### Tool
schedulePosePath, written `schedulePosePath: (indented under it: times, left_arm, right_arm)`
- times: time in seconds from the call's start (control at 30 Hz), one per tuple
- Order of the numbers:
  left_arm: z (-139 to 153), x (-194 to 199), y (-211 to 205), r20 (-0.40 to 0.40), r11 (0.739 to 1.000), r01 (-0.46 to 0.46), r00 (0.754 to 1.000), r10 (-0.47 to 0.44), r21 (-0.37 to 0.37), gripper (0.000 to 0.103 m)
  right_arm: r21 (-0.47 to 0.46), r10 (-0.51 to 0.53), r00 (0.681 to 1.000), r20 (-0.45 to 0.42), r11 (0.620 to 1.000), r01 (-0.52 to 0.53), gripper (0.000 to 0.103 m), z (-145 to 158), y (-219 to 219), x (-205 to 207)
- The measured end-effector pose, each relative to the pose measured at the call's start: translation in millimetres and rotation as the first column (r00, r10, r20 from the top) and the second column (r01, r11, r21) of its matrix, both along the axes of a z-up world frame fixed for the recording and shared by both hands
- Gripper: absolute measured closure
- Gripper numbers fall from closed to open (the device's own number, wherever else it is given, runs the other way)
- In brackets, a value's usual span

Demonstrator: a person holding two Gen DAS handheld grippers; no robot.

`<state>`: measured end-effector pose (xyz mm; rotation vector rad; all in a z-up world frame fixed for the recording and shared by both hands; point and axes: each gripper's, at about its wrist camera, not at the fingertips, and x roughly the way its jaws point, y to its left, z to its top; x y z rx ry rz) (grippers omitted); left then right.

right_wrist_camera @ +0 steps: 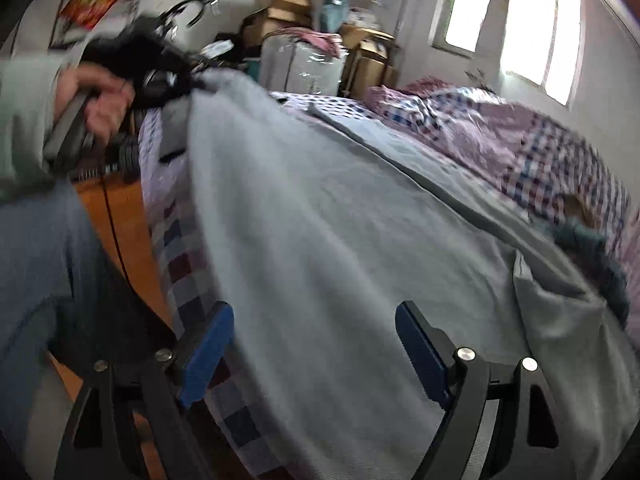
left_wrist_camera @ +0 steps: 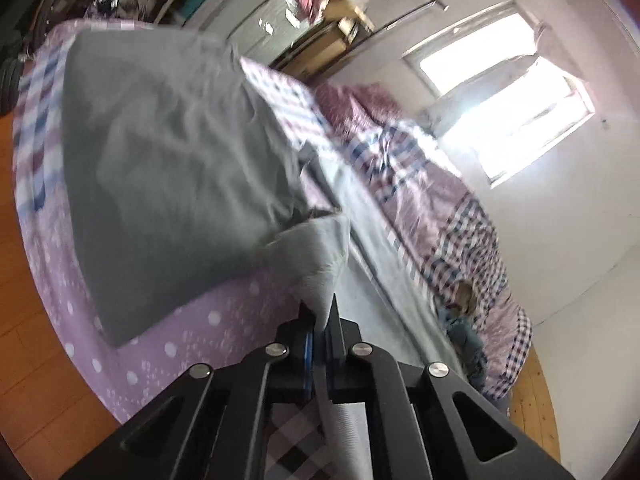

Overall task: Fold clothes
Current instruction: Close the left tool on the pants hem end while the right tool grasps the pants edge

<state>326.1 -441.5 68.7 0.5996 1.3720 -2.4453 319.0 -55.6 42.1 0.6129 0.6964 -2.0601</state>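
A large grey garment lies spread across the bed, partly doubled over itself. My left gripper is shut on one corner of it, and the cloth rises in a peak between the black fingers. The right wrist view shows that same left gripper, held in a hand, lifting the garment's far-left corner above the bed. My right gripper stands wide open just above the near part of the garment, its blue pads apart and nothing pinched between them.
The bed has a purple dotted sheet and a rumpled checked quilt on the window side. A dark teal cloth lies by the quilt. Wooden floor borders the bed. Boxes and a cabinet stand beyond it. A trouser leg is at left.
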Motion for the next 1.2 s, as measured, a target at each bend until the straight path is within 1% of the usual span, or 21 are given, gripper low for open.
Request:
schedulePosePath:
  times: [0.07, 0.17, 0.3, 0.33, 0.37, 0.4, 0.47, 0.5, 0.53, 0.67, 0.77, 0.83, 0.93, 0.97, 1.03, 1.13, 1.2]
  left_arm:
    - [2, 1, -3, -0.008, 1.0, -0.002, 1.0, 0.002, 0.002, 0.102]
    - [8, 1, -7, -0.008, 1.0, 0.003, 1.0, -0.003, -0.008, 0.102]
    - [33, 6, -14, -0.07, 1.0, -0.004, 0.998, 0.003, -0.02, 0.102]
    - [40, 6, -16, -0.082, 1.0, -0.008, 0.997, 0.006, -0.023, 0.102]
    - [46, 7, -19, -0.093, 1.0, -0.011, 0.996, 0.009, -0.026, 0.103]
    - [53, 7, -20, -0.101, 0.999, -0.016, 0.995, 0.012, -0.033, 0.103]
    - [61, 12, -26, -0.111, 0.999, -0.028, 0.994, 0.023, -0.043, 0.103]
    - [65, 15, -29, -0.115, 0.998, -0.035, 0.993, 0.03, -0.046, 0.103]
    - [69, 18, -32, -0.119, 0.998, -0.042, 0.992, 0.036, -0.05, 0.103]
    - [73, 43, -41, -0.137, 0.994, -0.093, 0.987, 0.084, -0.061, 0.103]
    - [65, 72, -47, -0.134, 0.986, -0.154, 0.98, 0.144, -0.065, 0.103]
    - [51, 84, -56, -0.088, 0.984, -0.168, 0.983, 0.162, -0.059, 0.103]
    - [26, 90, -65, -0.003, 0.984, -0.17, 0.985, 0.17, -0.048, 0.103]
    - [20, 92, -66, 0.016, 0.984, -0.174, 0.984, 0.175, -0.048, 0.103]
    - [8, 95, -65, 0.04, 0.982, -0.184, 0.982, 0.185, -0.046, 0.103]
    - [-7, 96, -67, 0.073, 0.982, -0.189, 0.979, 0.191, -0.031, 0.103]
    - [-13, 96, -68, 0.085, 0.983, -0.184, 0.979, 0.185, -0.026, 0.103]
  right_arm:
    - [0.034, 0.014, 0.999, -0.033, 0.999, -0.013, 0.017, -5, -4, 7]
    - [0.112, 0.019, 0.992, -0.123, 0.994, -0.005, 0.017, -15, -10, 17]
    - [0.193, 0.005, 0.978, -0.209, 0.981, 0.037, 0.018, -30, -14, 20]
    - [0.205, 0.0, 0.976, -0.219, 0.978, 0.046, 0.022, -32, -14, 20]
    - [0.215, -0.006, 0.974, -0.225, 0.975, 0.056, 0.031, -34, -13, 19]
    - [0.221, -0.017, 0.973, -0.23, 0.973, 0.069, 0.038, -34, -13, 18]
    - [0.232, -0.04, 0.97, -0.238, 0.968, 0.097, 0.075, -34, -12, 15]
    - [0.229, -0.054, 0.968, -0.246, 0.967, 0.112, 0.085, -31, -11, 15]
    - [0.217, -0.065, 0.965, -0.253, 0.968, 0.122, 0.099, -26, -10, 16]
    - [0.15, -0.051, 0.971, -0.233, 0.985, 0.088, 0.101, 3, -8, 31]
    - [0.142, 0.003, 0.977, -0.213, 0.99, 0.028, 0.102, 10, -12, 47]
    - [0.159, 0.039, 0.982, -0.183, 0.987, -0.009, 0.101, 6, -16, 54]
    - [0.189, 0.071, 0.987, -0.144, 0.981, -0.043, 0.099, -5, -18, 54]
    - [0.184, 0.072, 0.99, -0.125, 0.982, -0.048, 0.096, -6, -16, 53]
    - [0.163, 0.066, 0.994, -0.087, 0.985, -0.051, 0.095, -5, -11, 49]
    - [0.134, 0.045, 0.998, -0.044, 0.99, -0.039, 0.085, -3, -4, 47]
    - [0.121, 0.034, 0.999, -0.038, 0.992, -0.029, 0.069, 2, 7, 50]
